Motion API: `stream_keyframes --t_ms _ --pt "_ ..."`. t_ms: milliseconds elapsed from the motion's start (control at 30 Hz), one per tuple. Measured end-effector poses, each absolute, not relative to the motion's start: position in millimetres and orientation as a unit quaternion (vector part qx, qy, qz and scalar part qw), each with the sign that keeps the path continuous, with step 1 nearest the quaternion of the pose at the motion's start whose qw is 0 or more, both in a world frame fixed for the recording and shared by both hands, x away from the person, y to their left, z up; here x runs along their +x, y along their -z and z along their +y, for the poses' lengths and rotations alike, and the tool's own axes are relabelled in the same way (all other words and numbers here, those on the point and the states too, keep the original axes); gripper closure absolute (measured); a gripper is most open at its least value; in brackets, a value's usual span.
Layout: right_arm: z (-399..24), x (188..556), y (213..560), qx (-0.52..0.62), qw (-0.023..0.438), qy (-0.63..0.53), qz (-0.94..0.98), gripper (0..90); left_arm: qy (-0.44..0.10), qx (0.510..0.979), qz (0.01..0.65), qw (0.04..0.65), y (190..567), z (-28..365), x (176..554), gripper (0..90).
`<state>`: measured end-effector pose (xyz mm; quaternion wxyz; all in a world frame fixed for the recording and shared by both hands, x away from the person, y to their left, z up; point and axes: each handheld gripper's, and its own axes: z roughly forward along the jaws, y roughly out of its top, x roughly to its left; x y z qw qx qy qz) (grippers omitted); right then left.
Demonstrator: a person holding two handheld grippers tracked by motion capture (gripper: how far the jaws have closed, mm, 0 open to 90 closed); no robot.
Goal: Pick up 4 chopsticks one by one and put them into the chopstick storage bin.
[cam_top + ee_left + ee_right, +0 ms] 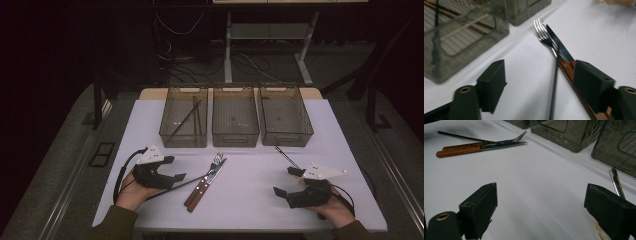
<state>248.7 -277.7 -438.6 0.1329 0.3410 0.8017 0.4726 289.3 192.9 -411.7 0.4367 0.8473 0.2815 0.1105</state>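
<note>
Nearest the person, the left gripper lies low on the white table, its jaws apart with a thin black chopstick running up between them; the pads do not press on it. In the left gripper view that chopstick is cut off at the bottom edge, and its far end is lost among the cutlery. The right jaw of this gripper covers part of the wooden-handled steel knife, so the handle shows in scraps above and below the pad. A wooden-handled steel fork lies touching the knife, tines pointing toward the bins; from the high view the two brown handles sit side by side.

The right gripper rests at the table's right, its jaws wide apart over bare table. Just beyond its right jaw a slim metal utensil lies half hidden behind the pad; what kind cannot be told.

Farther off stand three smoky translucent plastic bins in a row. The left one holds dark chopsticks leaning crosswise; the contents of the other two are hard to make out.
</note>
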Motion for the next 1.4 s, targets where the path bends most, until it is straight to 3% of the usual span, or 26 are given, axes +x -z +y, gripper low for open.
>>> stream_keyframes --t_ms 633,1400 --pt "-275.4 247.7 438.6 0.337 0.133 -0.468 0.806 11.7 -0.068 0.872 0.263 0.407 435.6 197.3 279.1 66.2" --pt "-273.0 247.8 439.5 0.332 0.132 -0.466 0.809 11.7 -0.067 0.895 0.233 0.375 447.9 190.3 282.9 85.5"
